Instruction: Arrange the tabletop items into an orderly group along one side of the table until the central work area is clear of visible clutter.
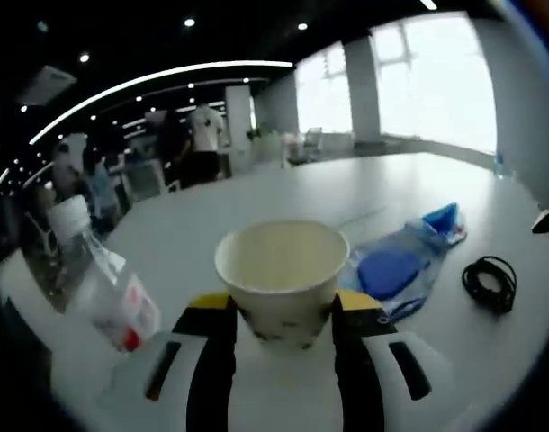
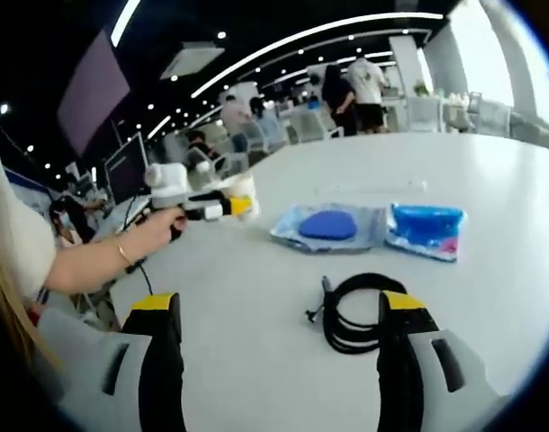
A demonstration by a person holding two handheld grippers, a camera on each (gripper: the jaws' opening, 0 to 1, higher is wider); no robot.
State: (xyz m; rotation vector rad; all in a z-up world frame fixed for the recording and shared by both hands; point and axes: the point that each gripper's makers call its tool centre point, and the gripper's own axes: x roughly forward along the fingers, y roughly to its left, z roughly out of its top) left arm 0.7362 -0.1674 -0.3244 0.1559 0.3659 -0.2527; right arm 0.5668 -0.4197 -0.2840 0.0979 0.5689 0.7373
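The left gripper (image 1: 283, 315) is clamped on a cream paper cup (image 1: 282, 279): its two yellow-tipped jaws press against the cup's lower wall from either side, and the cup stands upright between them with its open mouth up. From the right gripper view this same gripper (image 2: 228, 207) shows at the far left part of the tabletop, held in a person's hand (image 2: 157, 229), with the paper cup (image 2: 241, 191) at its tip.

Just left of the cup in the left gripper view, a clear plastic bottle (image 1: 99, 270) with a white cap and a red-and-white label leans tilted, cap away from the camera, near the tabletop's edge. To the right of the cup lies a flat clear bag with a blue pad inside (image 1: 391, 270); beyond it lies a blue packet (image 1: 441, 220), and the two together run away from the cup. Farther right, apart from them, is a coiled black cable (image 1: 489, 283).

The right gripper (image 2: 279, 342) is spread wide, gripping nothing. The black cable (image 2: 355, 315) lies coiled on the white tabletop (image 2: 256, 297) between its jaws, nearer the right one; whether they touch I cannot tell. Beyond it, toward the tabletop's middle, the bag with the blue pad (image 2: 328, 225) and the blue packet (image 2: 426, 229) lie side by side in a row across the view.
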